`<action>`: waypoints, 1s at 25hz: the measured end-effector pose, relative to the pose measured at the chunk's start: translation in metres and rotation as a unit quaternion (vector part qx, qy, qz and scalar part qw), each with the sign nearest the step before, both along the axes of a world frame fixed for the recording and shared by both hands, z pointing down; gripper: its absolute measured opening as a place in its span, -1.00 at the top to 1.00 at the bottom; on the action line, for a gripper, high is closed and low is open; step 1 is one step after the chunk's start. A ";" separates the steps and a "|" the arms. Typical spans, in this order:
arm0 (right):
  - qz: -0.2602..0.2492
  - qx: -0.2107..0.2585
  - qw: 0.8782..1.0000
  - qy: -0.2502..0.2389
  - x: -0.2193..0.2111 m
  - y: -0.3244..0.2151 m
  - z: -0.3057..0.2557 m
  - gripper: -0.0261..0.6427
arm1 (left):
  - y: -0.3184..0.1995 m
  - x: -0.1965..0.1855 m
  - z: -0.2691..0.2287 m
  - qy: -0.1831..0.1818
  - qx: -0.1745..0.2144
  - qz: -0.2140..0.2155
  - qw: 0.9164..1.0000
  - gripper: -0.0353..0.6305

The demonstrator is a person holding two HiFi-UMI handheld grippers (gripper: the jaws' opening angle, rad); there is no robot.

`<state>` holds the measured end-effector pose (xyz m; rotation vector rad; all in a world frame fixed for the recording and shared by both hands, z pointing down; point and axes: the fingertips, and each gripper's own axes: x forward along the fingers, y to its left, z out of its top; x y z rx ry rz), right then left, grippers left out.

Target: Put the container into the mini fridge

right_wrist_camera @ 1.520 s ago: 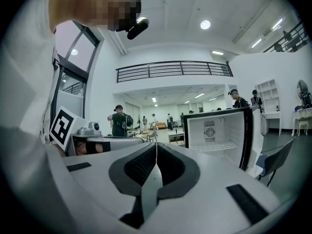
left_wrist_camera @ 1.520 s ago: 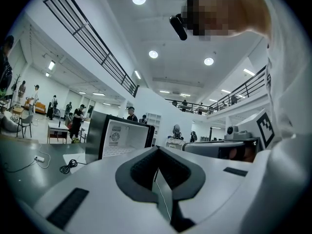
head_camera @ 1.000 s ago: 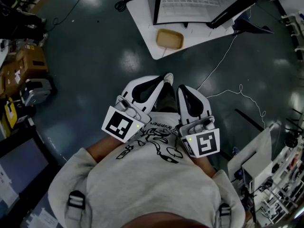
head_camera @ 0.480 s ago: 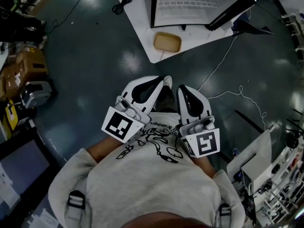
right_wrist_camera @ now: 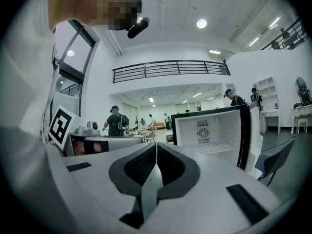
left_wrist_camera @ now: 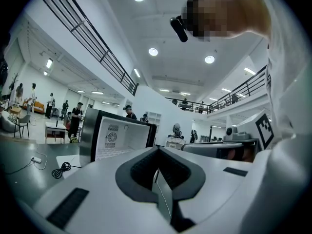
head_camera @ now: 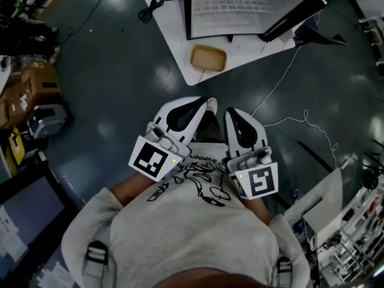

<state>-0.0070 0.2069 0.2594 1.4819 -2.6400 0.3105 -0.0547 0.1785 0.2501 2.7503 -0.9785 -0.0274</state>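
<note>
A shallow tan container lies on a white floor mat, just in front of the open mini fridge. The fridge's white inside with a shelf shows in the left gripper view and the right gripper view; its dark door stands swung out to the right. Both grippers are held close to the person's chest, well short of the container. The left gripper is shut with nothing in it, jaws meeting. The right gripper is likewise shut and empty.
A black cable coil lies at the mat's left corner. A white cord trails over the dark floor to the right. Cardboard boxes and gear line the left; racks stand at lower right. People stand in the hall behind.
The fridge, mat and container have slid slightly left and down in the head view as the head turned. Both grippers stay shut in the same place.
</note>
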 end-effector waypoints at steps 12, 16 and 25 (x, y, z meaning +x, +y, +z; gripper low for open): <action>-0.007 -0.010 1.000 -0.003 0.020 -0.041 0.005 0.84 | -0.040 0.019 0.003 -0.004 -0.004 -0.011 1.000 0.85; -0.011 -0.009 1.000 -0.005 0.025 -0.053 0.004 0.84 | -0.051 0.023 0.001 -0.002 -0.006 -0.017 1.000 0.85; -0.016 -0.012 1.000 -0.009 0.038 -0.077 0.007 0.84 | -0.075 0.034 0.004 -0.007 -0.007 -0.023 1.000 0.85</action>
